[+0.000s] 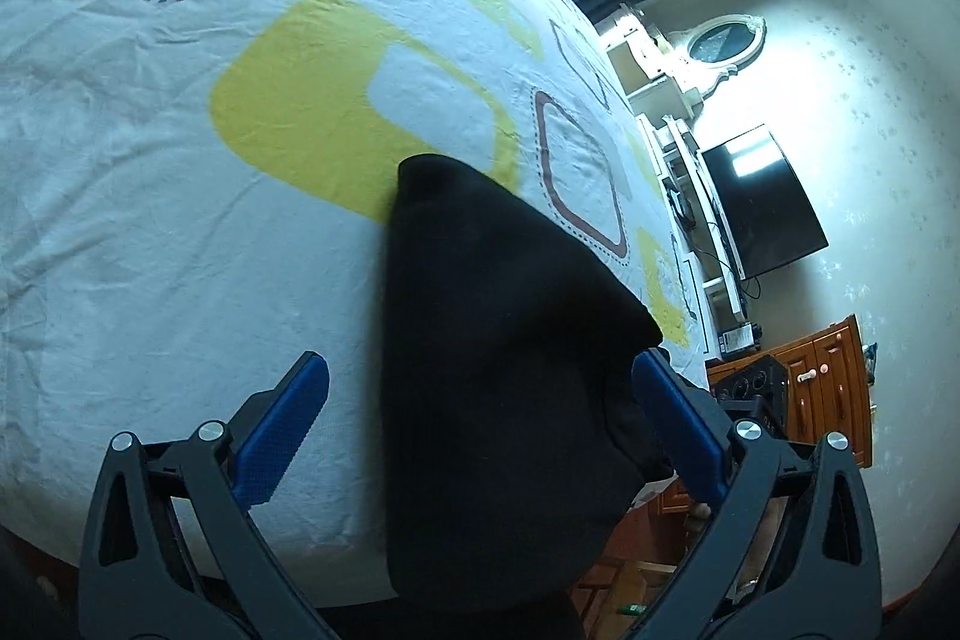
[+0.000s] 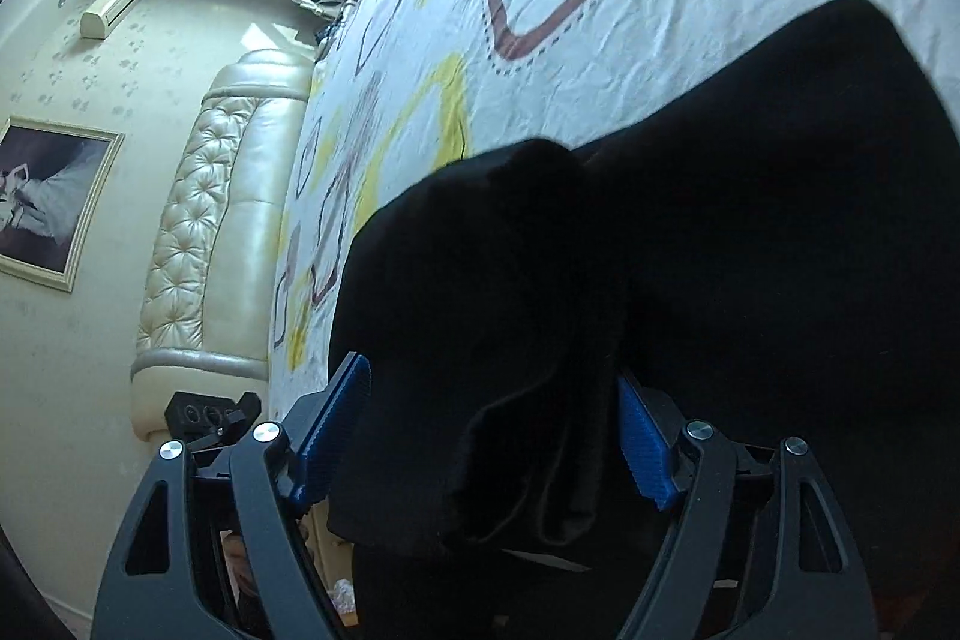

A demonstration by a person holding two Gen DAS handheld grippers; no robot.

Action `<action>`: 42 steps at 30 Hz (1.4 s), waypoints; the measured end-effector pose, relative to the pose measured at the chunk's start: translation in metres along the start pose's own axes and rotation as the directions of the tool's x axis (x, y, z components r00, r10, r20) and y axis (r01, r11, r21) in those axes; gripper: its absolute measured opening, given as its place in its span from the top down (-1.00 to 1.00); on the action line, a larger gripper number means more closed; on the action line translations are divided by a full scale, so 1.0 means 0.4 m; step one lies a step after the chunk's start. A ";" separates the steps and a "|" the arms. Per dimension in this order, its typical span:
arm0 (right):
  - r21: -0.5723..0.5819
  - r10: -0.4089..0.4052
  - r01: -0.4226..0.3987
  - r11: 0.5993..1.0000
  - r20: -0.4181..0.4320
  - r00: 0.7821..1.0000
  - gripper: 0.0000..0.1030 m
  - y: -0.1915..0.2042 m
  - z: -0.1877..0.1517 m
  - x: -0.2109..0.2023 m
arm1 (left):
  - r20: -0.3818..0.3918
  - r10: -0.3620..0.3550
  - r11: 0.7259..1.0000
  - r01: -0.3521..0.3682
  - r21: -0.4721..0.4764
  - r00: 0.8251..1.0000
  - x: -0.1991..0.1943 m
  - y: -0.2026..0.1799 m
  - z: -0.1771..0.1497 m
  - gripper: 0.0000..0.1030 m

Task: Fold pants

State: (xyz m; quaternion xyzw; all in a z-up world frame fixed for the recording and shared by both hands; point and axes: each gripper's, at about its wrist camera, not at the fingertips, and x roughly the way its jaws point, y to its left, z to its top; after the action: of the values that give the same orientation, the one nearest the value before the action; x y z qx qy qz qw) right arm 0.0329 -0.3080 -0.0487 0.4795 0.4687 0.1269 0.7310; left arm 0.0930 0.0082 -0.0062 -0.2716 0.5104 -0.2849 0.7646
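The black pants lie on the patterned white bedsheet at the bed's near edge. In the left wrist view a narrow dark end of them runs up between my left gripper's blue pads, which stand wide apart. In the right wrist view the pants bulk up in folds and spread right over the sheet. My right gripper is open too, its blue pads on either side of a thick fold of the cloth.
The bed edge drops off below both grippers. Right of the bed in the left view stand a white TV unit with a black screen and a wooden cabinet. A cream tufted headboard is left in the right view.
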 end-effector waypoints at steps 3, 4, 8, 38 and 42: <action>-0.055 -0.019 0.017 0.998 -0.030 0.999 -0.38 0.027 -0.015 0.033 | -0.035 -0.006 0.998 0.003 -0.069 0.999 0.006 0.062 -0.002 -0.96; -0.070 -0.043 0.040 0.997 -0.037 0.998 0.08 0.035 -0.018 0.041 | -0.050 -0.005 0.996 0.001 -0.090 0.999 0.012 0.077 -0.006 -0.96; -0.101 -0.098 0.091 0.991 -0.070 0.993 0.65 0.043 -0.018 0.067 | -0.093 -0.003 0.991 -0.010 -0.134 0.996 0.032 0.110 -0.020 -0.96; -0.002 -0.054 0.055 0.998 0.156 0.986 0.70 -0.217 0.011 -0.250 | -0.181 -0.071 0.997 0.068 -0.022 0.981 0.148 -0.033 -0.106 -0.96; 0.031 -0.033 0.028 0.999 0.183 0.983 0.60 -0.253 0.001 -0.296 | -0.187 -0.078 0.997 0.074 -0.025 0.979 0.147 -0.024 -0.116 -0.96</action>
State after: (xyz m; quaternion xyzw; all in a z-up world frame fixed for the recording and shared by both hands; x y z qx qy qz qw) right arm -0.0561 -0.4347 -0.0651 0.4921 0.4082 0.0645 0.7662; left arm 0.0668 -0.0462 -0.0515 -0.2695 0.5719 -0.3337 0.6992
